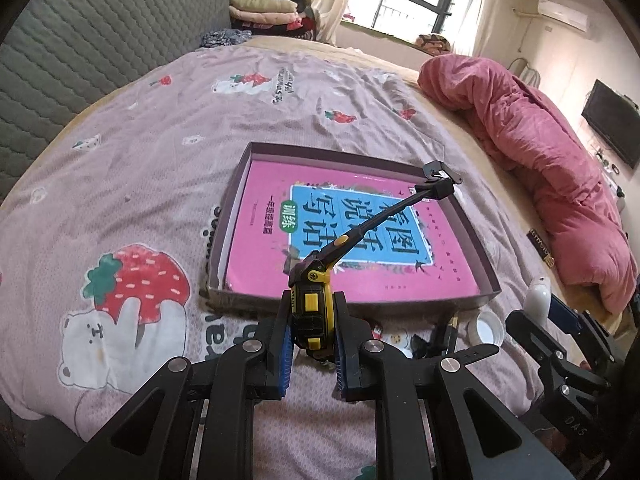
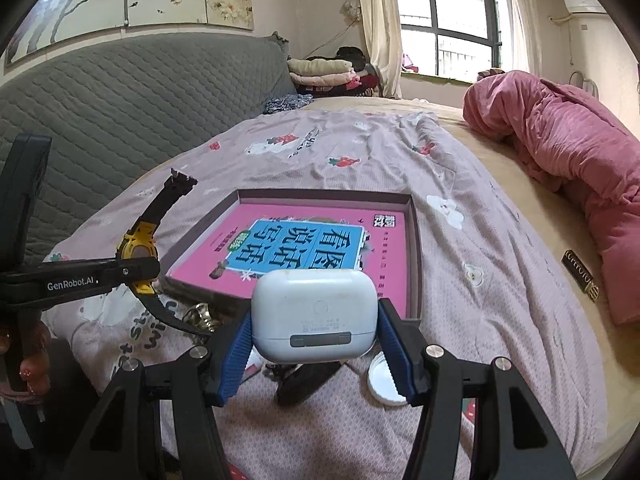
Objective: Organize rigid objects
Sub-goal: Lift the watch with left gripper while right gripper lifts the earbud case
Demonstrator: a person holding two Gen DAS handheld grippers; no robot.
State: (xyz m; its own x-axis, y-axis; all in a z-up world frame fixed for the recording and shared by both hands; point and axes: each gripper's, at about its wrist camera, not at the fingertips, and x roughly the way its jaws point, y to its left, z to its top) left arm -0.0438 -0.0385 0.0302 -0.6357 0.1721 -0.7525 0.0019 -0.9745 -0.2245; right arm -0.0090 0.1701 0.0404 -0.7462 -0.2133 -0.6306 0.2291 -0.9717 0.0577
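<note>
The left gripper (image 1: 311,344) is clamping a yellow-and-black watch (image 1: 311,308) by its case, jaws narrow, one strap (image 1: 380,224) projecting stiffly forward over the tray (image 1: 236,216); the right gripper (image 2: 316,344) is gripping a white earbud case (image 2: 315,320) across its width, jaws standing wide on it. Both loads are hanging clear of the bedspread (image 1: 160,160), short of the tray's near wall; the tray is lying ahead of and below both grippers, a pink book (image 2: 312,248) covering its floor. Judged step: carrying both items to the tray. To do this well, the operator should be keeping each grip firm; clearing the near wall before lowering; placing the items well apart on the book so that the grippers are not colliding; lowering the watch until it is resting flat before releasing, since the strap may catch the far wall. A white lid (image 2: 384,380), a dark item (image 2: 304,384) and a small brass bell (image 2: 202,316) are lying on the bedspread under the grippers, not yet collected.
</note>
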